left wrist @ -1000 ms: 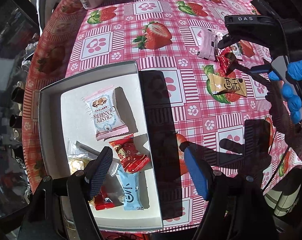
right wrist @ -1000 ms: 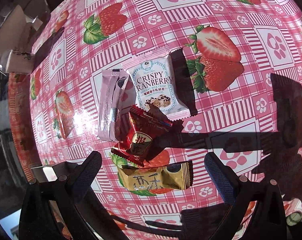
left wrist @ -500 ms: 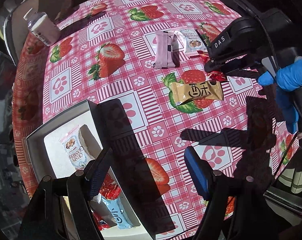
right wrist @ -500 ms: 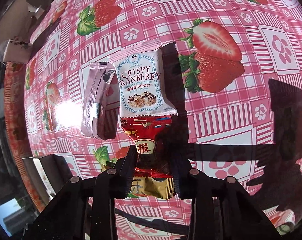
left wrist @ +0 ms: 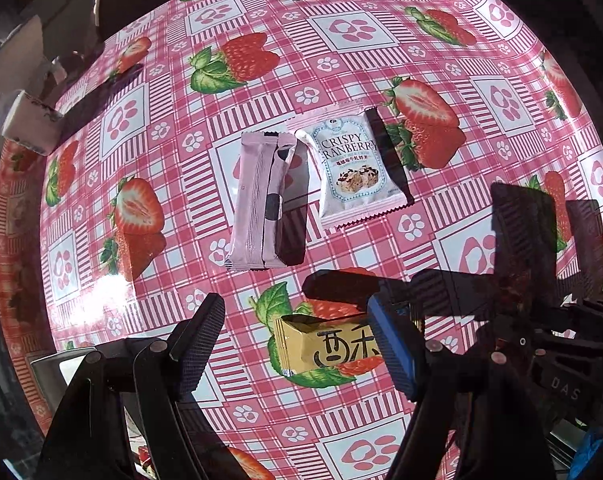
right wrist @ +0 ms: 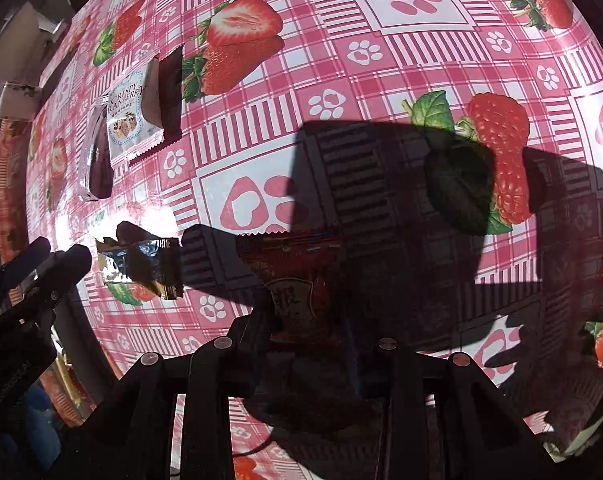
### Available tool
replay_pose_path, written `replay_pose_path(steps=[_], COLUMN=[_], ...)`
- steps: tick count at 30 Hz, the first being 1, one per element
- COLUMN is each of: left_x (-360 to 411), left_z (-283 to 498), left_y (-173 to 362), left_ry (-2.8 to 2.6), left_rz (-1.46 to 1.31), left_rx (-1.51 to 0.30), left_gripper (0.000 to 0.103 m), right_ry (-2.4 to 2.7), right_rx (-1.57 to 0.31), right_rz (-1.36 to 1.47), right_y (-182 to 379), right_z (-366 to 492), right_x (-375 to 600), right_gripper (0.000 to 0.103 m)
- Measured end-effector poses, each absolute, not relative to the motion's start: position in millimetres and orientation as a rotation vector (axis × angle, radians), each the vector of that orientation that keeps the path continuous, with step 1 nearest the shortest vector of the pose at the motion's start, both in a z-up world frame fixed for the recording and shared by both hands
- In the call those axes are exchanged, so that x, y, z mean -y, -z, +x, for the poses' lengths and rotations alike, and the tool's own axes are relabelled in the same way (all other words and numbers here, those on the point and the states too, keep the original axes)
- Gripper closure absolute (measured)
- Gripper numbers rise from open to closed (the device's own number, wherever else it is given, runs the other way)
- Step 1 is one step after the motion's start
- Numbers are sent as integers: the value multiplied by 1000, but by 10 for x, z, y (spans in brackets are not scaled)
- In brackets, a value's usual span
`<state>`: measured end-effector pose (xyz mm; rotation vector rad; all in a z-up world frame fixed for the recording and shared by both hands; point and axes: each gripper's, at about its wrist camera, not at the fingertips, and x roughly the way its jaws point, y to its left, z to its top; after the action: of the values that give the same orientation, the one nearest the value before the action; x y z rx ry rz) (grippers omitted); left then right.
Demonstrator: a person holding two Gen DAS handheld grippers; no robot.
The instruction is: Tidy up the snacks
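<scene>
Three snacks lie loose on our tablecloth (left wrist: 341, 60): pink bar (left wrist: 257, 200) left of the cranberry packet (left wrist: 355, 172), gold packet (left wrist: 321, 350) below it, between our wide-open left gripper (left wrist: 297, 344). Our right gripper (right wrist: 307, 320) has just closed, clamping the red packet (right wrist: 297, 280); boxing comes next.

The tablecloth (left wrist: 341, 80) looks like glossy plastic, throwing back glare. The snack packets are shiny foil or film (the gold one (left wrist: 321, 350) most mirror-like). The gripper fingers (left wrist: 197, 344) carry ribbed matt pads.
</scene>
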<state>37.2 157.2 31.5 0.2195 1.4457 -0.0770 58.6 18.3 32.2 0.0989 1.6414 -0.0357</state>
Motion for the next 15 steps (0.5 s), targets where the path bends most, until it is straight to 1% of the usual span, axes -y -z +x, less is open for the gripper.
replay_pose_path(steps=[3, 5, 7, 12, 13, 14, 15], left_x=[-1595, -1686, -1729, -1892, -1915, -1934, -1951], left_z=[336, 167, -5, -310, -334, -336, -324], left_y=[-135, -103, -78, -313, -349, -364, -368], left_ry=[83, 94, 94, 135, 133, 128, 124], left_rz=[207, 149, 172, 176, 182, 180, 165], left_rx=[-1524, -1547, -1567, -1481, -1477, -1480, -1489], left_gripper=[26, 26, 25, 25, 24, 24, 24], right_ry=[23, 10, -7, -47, -50, -51, -48], right_rx=[-1644, -1651, -1656, -1670, -1673, -1676, -1675], right_rz=[96, 97, 89, 36, 36, 37, 35], right_y=[-368, -367, -355, -354, -357, -359, -388], right_z=[549, 483, 400, 70, 37, 6, -140], right_x=[-54, 2, 59, 183, 209, 234, 314], right_gripper=[68, 67, 67, 67, 65, 48, 36])
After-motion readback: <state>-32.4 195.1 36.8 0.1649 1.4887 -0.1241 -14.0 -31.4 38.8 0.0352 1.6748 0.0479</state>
